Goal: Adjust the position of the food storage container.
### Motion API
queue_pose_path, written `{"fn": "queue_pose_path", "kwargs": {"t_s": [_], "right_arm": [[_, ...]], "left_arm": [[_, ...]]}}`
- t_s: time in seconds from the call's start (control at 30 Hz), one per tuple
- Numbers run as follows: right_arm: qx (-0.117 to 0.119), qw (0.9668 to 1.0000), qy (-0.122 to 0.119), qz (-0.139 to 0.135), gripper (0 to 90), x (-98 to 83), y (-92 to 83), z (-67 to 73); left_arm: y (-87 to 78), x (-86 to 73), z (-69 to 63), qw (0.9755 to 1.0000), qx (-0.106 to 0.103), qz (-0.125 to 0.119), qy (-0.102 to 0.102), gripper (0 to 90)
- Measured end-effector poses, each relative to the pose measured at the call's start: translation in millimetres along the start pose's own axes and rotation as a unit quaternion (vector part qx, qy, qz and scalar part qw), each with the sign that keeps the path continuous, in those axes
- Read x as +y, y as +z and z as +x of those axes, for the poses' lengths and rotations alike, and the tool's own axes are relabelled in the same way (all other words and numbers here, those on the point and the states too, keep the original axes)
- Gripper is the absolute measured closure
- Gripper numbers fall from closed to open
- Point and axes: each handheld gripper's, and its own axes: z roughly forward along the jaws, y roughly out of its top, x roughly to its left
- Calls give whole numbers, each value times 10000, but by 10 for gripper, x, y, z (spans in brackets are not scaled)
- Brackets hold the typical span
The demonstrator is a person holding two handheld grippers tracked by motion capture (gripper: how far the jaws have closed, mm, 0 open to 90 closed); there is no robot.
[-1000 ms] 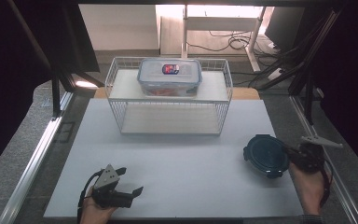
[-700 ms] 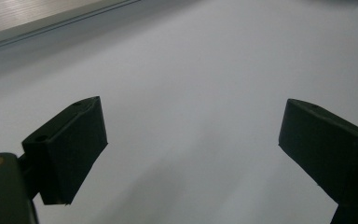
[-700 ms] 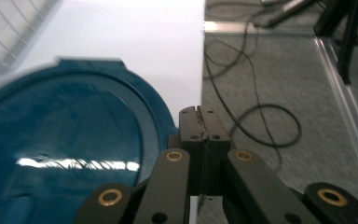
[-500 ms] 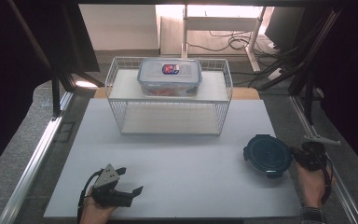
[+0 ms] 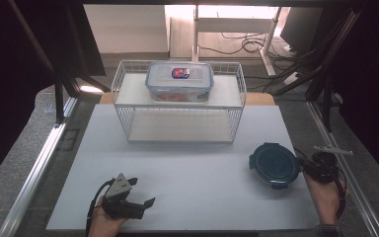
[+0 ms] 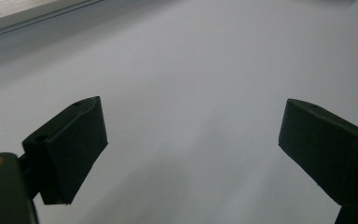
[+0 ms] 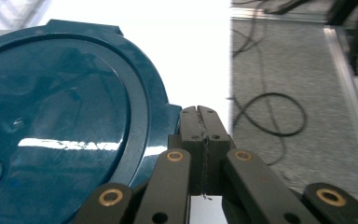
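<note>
Dark teal round lid [image 5: 274, 165] lay flat near the right edge of the white tabletop [image 5: 187, 163], well apart from the clear lidded container [image 5: 179, 81] that already sat on top of the wire rack [image 5: 237, 89]. At the lid's right rim, the right gripper [image 7: 198, 112] had its jaws pressed together, seemingly on a rim tab, though that was hard to tell. By my judgement most of the work was left, since the left gripper [image 6: 191, 140] waited with jaws spread over bare tabletop.

We can read no text; the red-and-blue label [image 5: 179, 73] on the far container's lid [image 5: 179, 76] is too blurred.
</note>
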Motion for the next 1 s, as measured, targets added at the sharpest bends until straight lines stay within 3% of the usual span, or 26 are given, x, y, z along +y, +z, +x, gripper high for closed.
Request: {"fn": "queue_pose_path", "kwargs": {"t_s": [0.13, 0.6, 0.9, 1.0], "right_arm": [[301, 9995, -69, -8, 896, 15, 42, 168], [840, 9953, -471, 42, 896, 106, 176, 667], [1246, 9896, -721, 69, 896, 140, 248, 1030], [1407, 9864, -839, 83, 896, 149, 276, 1208]], "left_arm": [[13, -10, -2, 10000, -38, 25, -17, 71], [56, -15, -19, 9999, -81, 82, -4, 71], [67, -20, -9, 9999, -72, 113, -22, 71], [65, -24, 2, 9999, -56, 125, -39, 71]]}}
